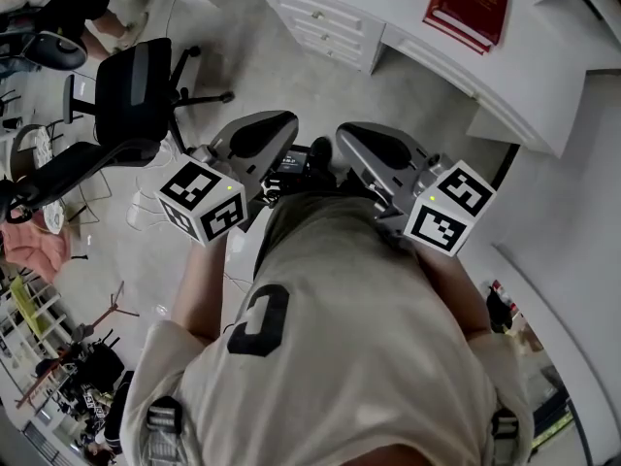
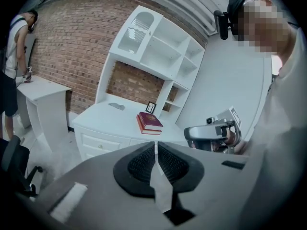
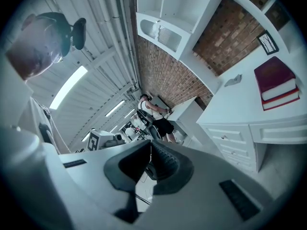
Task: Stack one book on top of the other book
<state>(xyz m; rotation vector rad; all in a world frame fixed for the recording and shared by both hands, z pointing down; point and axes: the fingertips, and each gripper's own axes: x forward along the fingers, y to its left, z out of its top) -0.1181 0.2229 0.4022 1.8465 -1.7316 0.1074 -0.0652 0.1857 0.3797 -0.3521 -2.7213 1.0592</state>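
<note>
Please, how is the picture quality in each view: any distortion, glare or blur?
Head view: evenly lit, sharp, bent at the edges; the books show clearly. Left gripper view: strong fisheye, dark corners. Right gripper view: tilted, same fisheye, ceiling light overexposed.

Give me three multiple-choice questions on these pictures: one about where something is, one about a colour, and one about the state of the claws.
1. Where do the books lie?
A. on the floor
B. on the white desk
C. on a chair seat

2. What colour are the books?
A. red
B. blue
C. green

3. How do the left claw and right claw stand?
A. both shut, with nothing in them
B. both wide open
C. each shut on a book

Answers:
1. B, the stack rests on the desk top.
2. A, both covers are red.
3. A, each claw's own view shows its jaws together with nothing between them.
</note>
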